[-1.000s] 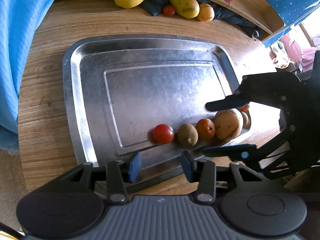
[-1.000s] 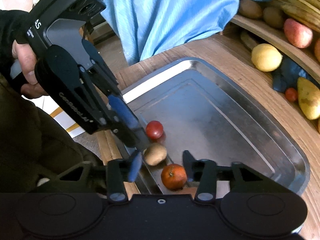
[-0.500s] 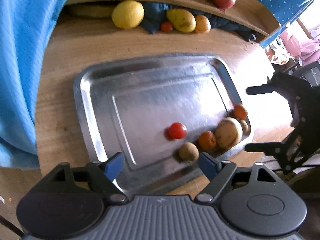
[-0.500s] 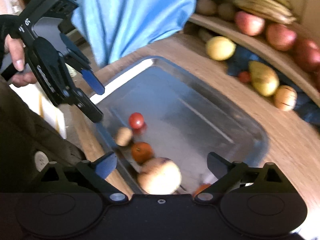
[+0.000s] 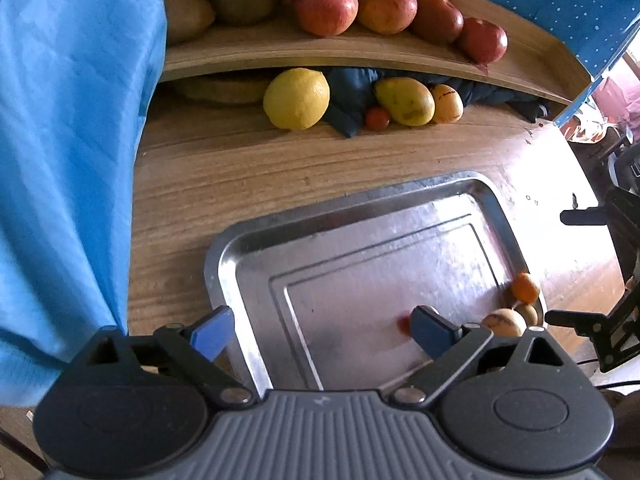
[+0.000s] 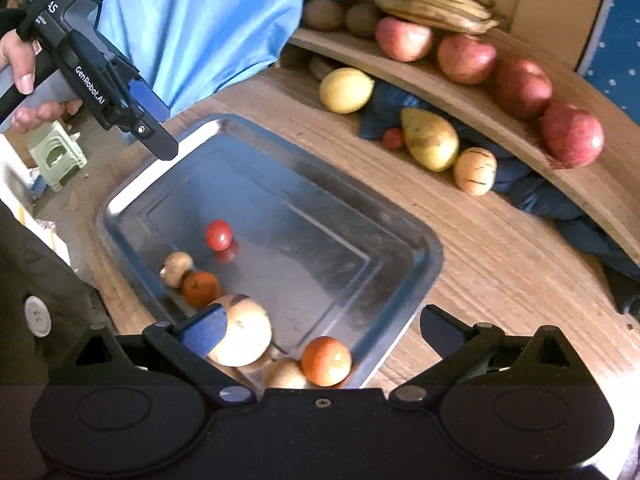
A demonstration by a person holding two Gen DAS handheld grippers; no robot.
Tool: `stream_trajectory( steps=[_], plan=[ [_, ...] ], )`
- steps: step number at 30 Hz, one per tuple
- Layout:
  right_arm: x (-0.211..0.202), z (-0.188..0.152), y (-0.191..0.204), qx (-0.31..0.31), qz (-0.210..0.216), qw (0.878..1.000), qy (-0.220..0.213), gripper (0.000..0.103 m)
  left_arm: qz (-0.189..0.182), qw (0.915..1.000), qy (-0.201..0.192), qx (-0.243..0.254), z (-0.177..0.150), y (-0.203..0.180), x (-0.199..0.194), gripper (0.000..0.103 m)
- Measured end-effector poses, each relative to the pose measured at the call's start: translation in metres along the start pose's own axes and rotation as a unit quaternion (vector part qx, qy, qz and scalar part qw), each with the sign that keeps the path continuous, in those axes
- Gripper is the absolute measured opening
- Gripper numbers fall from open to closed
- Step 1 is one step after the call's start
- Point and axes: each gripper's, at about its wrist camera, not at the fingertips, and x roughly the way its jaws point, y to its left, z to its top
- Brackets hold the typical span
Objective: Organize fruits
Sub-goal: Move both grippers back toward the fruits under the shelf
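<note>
Both claws have lifted off the tray (image 6: 424,240), opening; blue cloth (image 5: 68,160) alongside.

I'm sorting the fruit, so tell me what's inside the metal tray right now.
Inside the metal tray: a red tomato, a small brown fruit, two oranges, a large pale round fruit and another brown one. The right gripper's body hides the tray's near corner.

White letters "GenRobot.AI" stand on the black side of the left gripper (image 6: 154,122) in the right wrist view. Higher on its body "AS" can be read; smaller print beside it is too small.
</note>
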Motion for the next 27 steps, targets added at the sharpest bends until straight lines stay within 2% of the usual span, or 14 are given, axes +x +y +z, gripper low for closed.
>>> stream_trajectory(
  steps=[14,27],
  plan=[
    [0.012,0.015,-0.017,0.030,-0.060,0.997,-0.034,0.102,0.009,0.9995,-0.020,-0.021,0.026,-0.006,0.016,0.099],
    [0.037,0.040,-0.028,0.060,-0.119,0.990,-0.051,0.102,0.024,0.9978,-0.046,-0.040,0.053,-0.007,0.028,0.102]
  ],
)
